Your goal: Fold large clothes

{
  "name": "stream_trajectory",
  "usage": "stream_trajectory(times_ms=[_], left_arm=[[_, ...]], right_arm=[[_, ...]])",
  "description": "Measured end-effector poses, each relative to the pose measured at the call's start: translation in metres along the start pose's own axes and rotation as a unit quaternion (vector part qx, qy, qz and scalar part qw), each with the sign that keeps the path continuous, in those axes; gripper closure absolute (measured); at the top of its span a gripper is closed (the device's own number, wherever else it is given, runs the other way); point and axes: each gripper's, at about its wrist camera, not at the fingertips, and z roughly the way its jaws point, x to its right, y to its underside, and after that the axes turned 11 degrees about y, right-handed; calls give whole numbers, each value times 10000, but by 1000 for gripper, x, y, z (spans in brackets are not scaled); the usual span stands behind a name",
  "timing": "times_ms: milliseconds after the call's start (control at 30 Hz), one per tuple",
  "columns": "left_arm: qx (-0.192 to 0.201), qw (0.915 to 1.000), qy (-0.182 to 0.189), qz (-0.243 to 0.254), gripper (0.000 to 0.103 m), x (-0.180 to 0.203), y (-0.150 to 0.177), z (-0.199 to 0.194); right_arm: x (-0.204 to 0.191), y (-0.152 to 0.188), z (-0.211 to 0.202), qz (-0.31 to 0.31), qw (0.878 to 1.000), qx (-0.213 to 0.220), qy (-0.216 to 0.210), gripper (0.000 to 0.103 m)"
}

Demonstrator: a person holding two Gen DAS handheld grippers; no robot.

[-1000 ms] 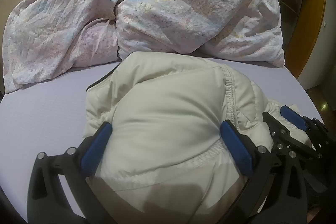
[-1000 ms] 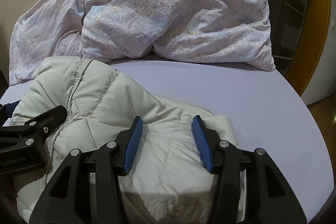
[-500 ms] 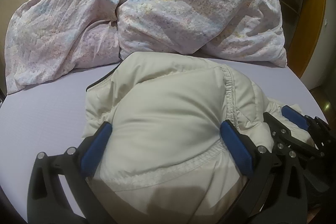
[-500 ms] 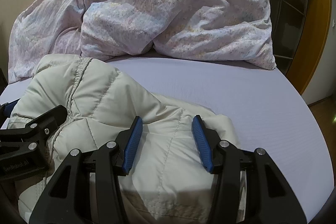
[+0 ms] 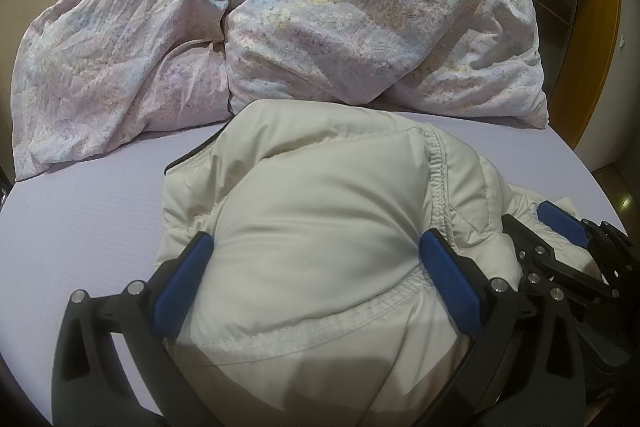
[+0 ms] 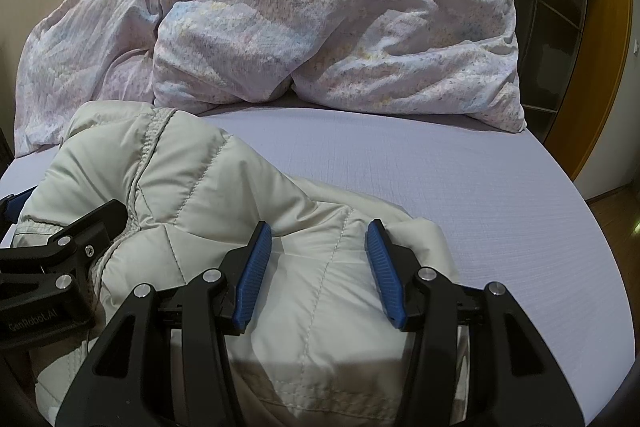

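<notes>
A cream quilted down jacket (image 5: 320, 179) lies bunched on the bed, collar end toward the duvet. My left gripper (image 5: 316, 237) has its jaws wide around a thick puffed fold of it, and both blue pads (image 5: 182, 275) press into the padding. My right gripper (image 6: 318, 227) sits further right on the jacket (image 6: 180, 179), jaws about half as wide, pads dug into a quilted panel near its right edge. Each gripper shows at the edge of the other's view. The jacket's near part is hidden under the gripper frames.
A crumpled floral duvet (image 5: 360, 11) is heaped along the far side of the bed. Lilac sheet (image 6: 440, 187) lies bare to the right of the jacket and to its left (image 5: 80, 211). A wooden door frame (image 6: 592, 47) and floor lie beyond the right edge.
</notes>
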Motion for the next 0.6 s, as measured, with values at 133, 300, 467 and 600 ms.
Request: stream_trajectory(times_ms=[133,300,467,600], left_arm=[[3,10000,-3,2,2,0,0,0],[6,10000,-7,3,2,0,1,0],[14,10000,-17,0,2,1,1,0],[18,10000,-21,0,2,1,2,0]], right_arm=[[0,0,0,-1,10000,-1,-3,51],[0,0,0,-7,10000,-4,-1,51],[0,0,1,-10,10000,-6,-1,51],[0,0,1,-15,10000,-7,1,51]])
